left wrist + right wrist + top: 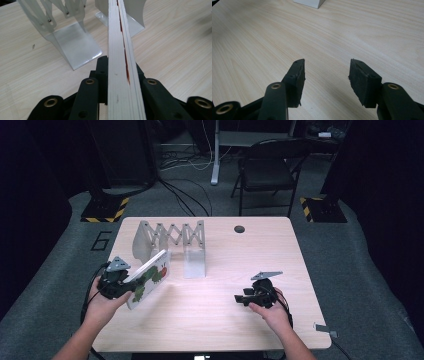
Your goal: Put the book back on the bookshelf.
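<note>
At a light wooden table (215, 305), my left gripper (131, 287) clamps a thick children's board book (149, 279), its white cover printed with a green caterpillar. I hold the book tilted, raised off the tabletop near the table's left edge, with its far end pointing toward an expandable grey bookend rack (170, 245) that stands just beyond it. Seen along my left gripper (120, 82), the book (120, 50) runs edge-on between the black jaws, its stacked pale pages and a thin red streak clear to the eye, both jaws pressed against its sides. Ahead of it stand the rack's (72, 42) flat metal feet and criss-cross arms. My right gripper (241, 298) rests low over the right part of the table, well apart from the book, its jaws pointing left. Seen along my right gripper (327, 72), the two black pads (362, 80) stand partly apart with nothing between them, bare wood grain (324, 37) below.
</note>
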The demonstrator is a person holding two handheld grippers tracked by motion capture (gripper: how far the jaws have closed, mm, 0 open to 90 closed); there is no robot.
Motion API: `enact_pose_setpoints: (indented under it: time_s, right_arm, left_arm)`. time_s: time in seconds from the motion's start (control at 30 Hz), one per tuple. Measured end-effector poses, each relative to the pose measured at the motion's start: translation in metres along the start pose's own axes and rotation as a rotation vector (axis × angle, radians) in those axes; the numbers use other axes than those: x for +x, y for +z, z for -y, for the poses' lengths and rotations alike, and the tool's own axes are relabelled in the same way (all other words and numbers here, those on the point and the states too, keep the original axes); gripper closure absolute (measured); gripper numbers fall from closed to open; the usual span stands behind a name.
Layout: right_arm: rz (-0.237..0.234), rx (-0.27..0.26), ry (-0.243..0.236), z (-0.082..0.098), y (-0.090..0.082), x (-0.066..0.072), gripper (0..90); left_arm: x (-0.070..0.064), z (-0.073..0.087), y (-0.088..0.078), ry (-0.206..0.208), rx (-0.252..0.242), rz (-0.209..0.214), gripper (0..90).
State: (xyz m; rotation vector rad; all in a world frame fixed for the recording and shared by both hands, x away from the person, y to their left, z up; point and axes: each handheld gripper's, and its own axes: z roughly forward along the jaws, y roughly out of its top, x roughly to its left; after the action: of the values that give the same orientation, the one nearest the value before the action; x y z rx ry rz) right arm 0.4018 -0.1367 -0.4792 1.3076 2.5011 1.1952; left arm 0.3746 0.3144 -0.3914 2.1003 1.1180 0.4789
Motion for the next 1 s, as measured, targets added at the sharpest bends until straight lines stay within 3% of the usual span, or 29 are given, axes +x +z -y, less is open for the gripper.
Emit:
enact_pose_setpoints:
  time_s: [0.27, 0.3, 1.0]
  right_arm:
    - [0.0, -0.003, -0.008, 0.0, 0.001, 0.0, 46.7]
    - [-0.001, 0.009, 0.008, 0.0, 0.0, 0.001, 46.7]
    - [0.0, -0.004, -0.01, 0.0, 0.001, -0.001, 46.6]
  left_arm:
    - [0.008, 0.004, -0.004, -0.028, -0.002, -0.022, 76.0]
    - [0.01, 0.005, -0.004, -0.027, 0.003, -0.025, 76.0]
    - [0.023, 0.006, 0.003, -0.077, -0.01, -0.081, 76.0]
